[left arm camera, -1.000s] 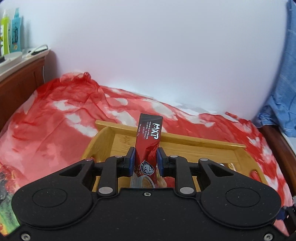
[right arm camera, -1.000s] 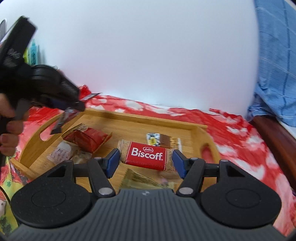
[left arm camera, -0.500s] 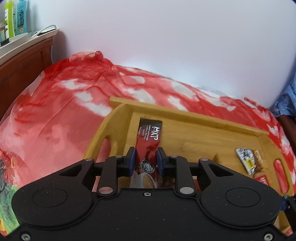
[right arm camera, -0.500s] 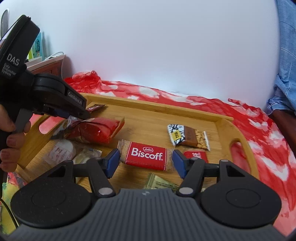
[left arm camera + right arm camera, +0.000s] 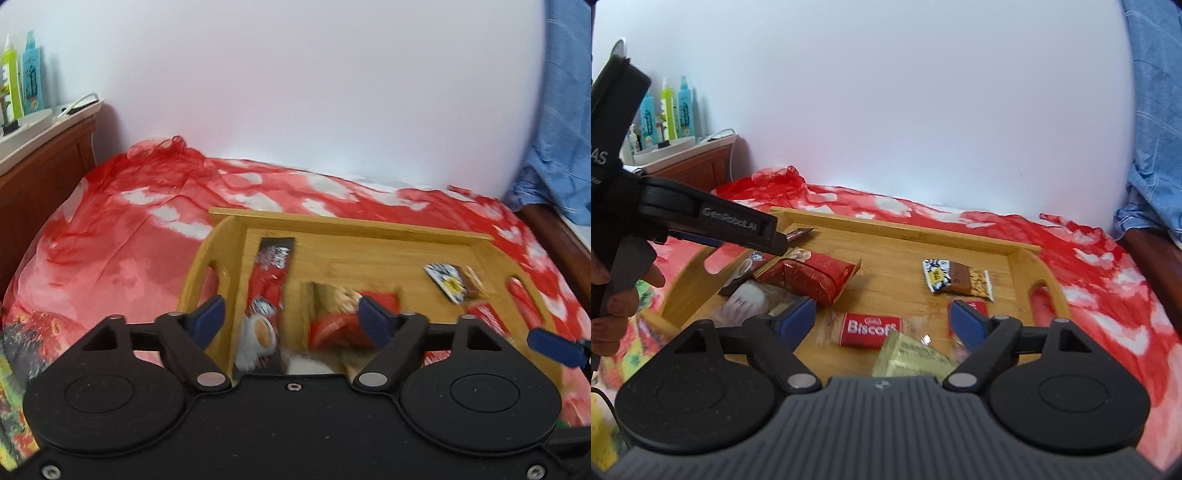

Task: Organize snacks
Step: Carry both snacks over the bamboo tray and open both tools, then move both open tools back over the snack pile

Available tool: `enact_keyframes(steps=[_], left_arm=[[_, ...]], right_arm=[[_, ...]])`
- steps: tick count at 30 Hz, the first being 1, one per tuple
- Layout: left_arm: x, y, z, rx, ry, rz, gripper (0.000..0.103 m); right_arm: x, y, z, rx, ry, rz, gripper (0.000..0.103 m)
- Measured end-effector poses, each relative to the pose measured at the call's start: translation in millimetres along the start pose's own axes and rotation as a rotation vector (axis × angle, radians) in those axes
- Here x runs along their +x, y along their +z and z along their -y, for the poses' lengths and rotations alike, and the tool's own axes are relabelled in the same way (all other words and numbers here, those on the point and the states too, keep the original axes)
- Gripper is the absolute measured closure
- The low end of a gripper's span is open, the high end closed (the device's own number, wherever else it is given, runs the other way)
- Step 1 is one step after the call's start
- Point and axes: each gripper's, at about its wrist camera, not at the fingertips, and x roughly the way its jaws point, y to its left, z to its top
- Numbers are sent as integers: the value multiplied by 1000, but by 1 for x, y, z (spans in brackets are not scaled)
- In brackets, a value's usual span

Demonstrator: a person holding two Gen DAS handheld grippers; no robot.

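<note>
A bamboo tray [image 5: 351,225] rests on a red-and-white cloth. My left gripper [image 5: 291,314] hangs over its left end, jaws opening. The red coffee stick [image 5: 271,273] lies flat in the tray between the fingers, touched by neither pad. My right gripper [image 5: 882,315] is over the tray's [image 5: 894,227] near side, jaws opening as well. The Biscoff biscuit [image 5: 870,328] lies loose on the tray floor between its pads. A red packet [image 5: 812,277], a nut chocolate bar [image 5: 960,280] and a green-gold packet [image 5: 912,356] also lie in the tray.
A wooden shelf with bottles [image 5: 22,77] stands at the left, and blue fabric [image 5: 554,147] hangs at the right. A white wall runs behind the bed. A person's hand [image 5: 613,295] holds the left gripper's handle at the tray's left handle.
Both grippers went from shut to open. The left let go of the coffee stick, now lying in the tray. The right released the Biscoff, which rests on the tray floor.
</note>
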Motion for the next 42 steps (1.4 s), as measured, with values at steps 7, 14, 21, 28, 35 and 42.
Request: enact_keyframes(steps=[7,14,21,28,35,42], left_arm=[[-46,-38,16,49,-33,11,19],[-78,-80,29,54,-69,-22,19],[-89,-112,41,45,-82,-73,19],[-85,-127,53,18,-87,-110,22],[-79,-135,62,22,-99,-129,29],[-73,-138,75,45,-94,-123,26]], right_arm=[[-49,-26,13,5,-26,22,10],[-79,-53,33,-11,-86,1,10],[-85,-68,61,58,-128,-9,12],[-82,-70,76,136,-216,-33,24],[-83,-79,88,231,-254,-116,25],[-69,-87,84,258,-234,-191,25]])
